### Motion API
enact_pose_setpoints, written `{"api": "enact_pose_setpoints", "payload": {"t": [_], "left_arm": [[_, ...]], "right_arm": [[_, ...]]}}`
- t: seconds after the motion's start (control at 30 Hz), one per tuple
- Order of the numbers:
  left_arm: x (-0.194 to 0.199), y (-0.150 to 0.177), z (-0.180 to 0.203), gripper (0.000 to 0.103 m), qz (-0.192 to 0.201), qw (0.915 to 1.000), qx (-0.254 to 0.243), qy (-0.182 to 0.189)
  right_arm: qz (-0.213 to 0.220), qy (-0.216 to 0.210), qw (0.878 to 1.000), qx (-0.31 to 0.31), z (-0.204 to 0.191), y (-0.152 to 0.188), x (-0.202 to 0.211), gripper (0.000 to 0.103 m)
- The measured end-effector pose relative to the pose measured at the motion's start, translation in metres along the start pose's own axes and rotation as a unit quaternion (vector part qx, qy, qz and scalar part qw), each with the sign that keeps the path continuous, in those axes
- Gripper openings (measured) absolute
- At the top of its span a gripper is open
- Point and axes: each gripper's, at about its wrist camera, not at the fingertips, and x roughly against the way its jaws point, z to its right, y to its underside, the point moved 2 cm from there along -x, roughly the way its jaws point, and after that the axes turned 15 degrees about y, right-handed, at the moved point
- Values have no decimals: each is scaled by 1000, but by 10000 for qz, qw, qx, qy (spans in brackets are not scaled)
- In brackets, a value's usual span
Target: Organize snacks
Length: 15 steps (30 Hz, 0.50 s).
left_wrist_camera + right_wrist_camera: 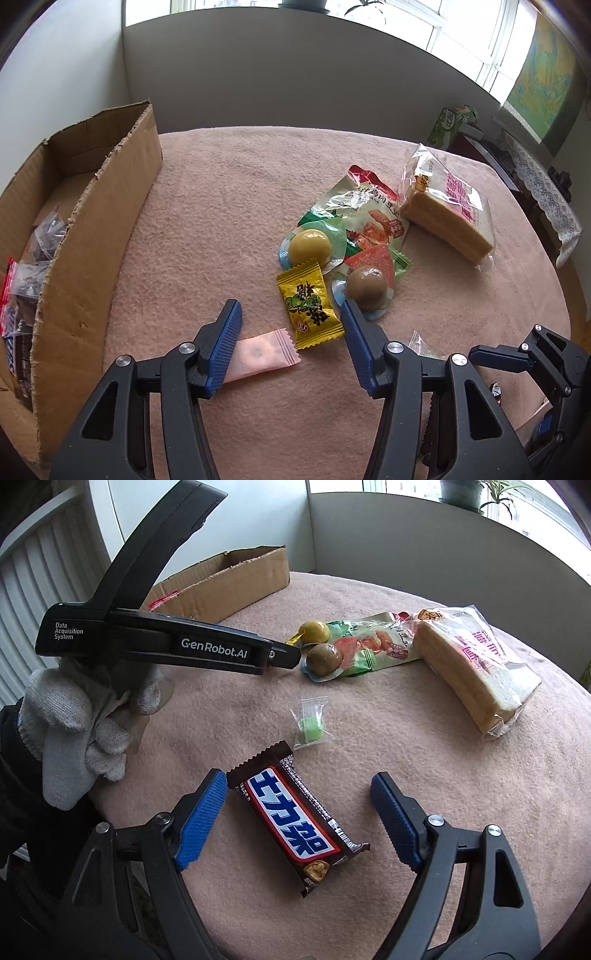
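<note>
My left gripper (290, 314) is open above the pink cloth, with a yellow candy packet (309, 306) and a pink sachet (260, 355) between its fingers. A yellow jelly cup (309, 246), a brown jelly cup (366, 287), a green snack bag (364, 210) and wrapped bread (448, 206) lie beyond. My right gripper (299, 788) is open around a brown chocolate bar (295, 825) on the cloth. A small green candy (310, 725) lies just beyond it. The bread (476, 664) and jelly cups (323, 659) also show there.
An open cardboard box (92, 236) holding several wrapped snacks stands at the left of the table. It also shows in the right wrist view (229, 585). The left gripper body and a gloved hand (88, 716) cross the right wrist view. A wall runs behind the table.
</note>
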Motion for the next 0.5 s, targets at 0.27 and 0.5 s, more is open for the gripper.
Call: {"api": "enact_pose_setpoints", "payload": {"t": [0.27, 0.5], "left_arm": [[1, 1, -1, 21, 28, 9998, -57, -177], [2, 2, -4, 12, 39, 9998, -47, -197]], "right_arm": [[38, 120, 9999, 29, -3, 1, 0, 68], [50, 148, 9998, -127, 8, 4, 3, 41]]}}
